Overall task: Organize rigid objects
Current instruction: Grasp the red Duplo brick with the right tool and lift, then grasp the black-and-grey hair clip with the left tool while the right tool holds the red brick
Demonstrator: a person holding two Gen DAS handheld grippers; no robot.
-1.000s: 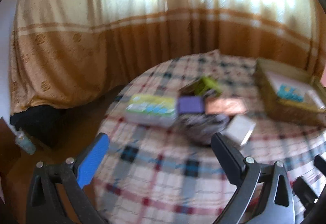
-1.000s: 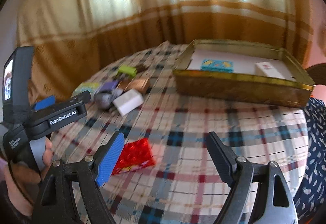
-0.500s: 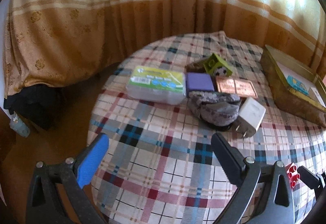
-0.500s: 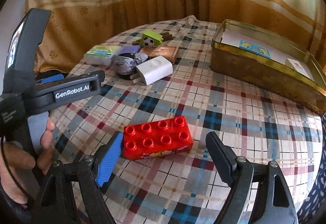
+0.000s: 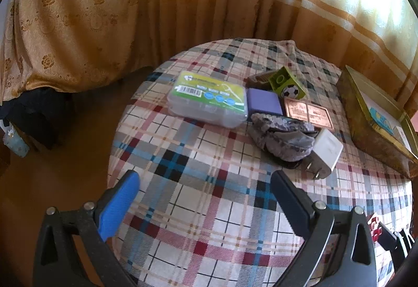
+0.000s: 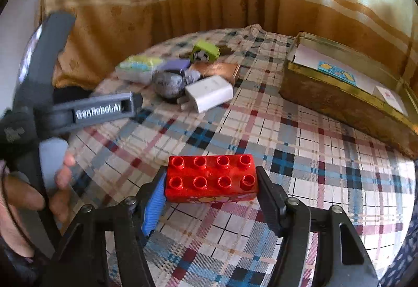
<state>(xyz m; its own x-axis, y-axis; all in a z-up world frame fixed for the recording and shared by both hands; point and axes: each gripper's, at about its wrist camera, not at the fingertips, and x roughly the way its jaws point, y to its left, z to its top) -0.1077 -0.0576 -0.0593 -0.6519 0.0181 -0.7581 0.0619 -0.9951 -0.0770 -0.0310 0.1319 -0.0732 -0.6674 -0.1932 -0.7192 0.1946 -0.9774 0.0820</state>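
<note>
My right gripper (image 6: 210, 182) clamps the studded red plastic brick (image 6: 211, 178) on the plaid tablecloth (image 6: 300, 145); my left gripper (image 5: 205, 186) gapes over bare cloth.

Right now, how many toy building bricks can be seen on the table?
2. The red brick lies near the front edge, between the fingers of the right tongs. The green brick sits in the far cluster, behind the purple block. Others may be hidden there.

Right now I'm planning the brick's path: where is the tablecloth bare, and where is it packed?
Bare cloth lies between the red brick and the gold tin, and ahead of the left gripper. It is crowded at the far cluster: plastic case, green block, white charger.
</note>
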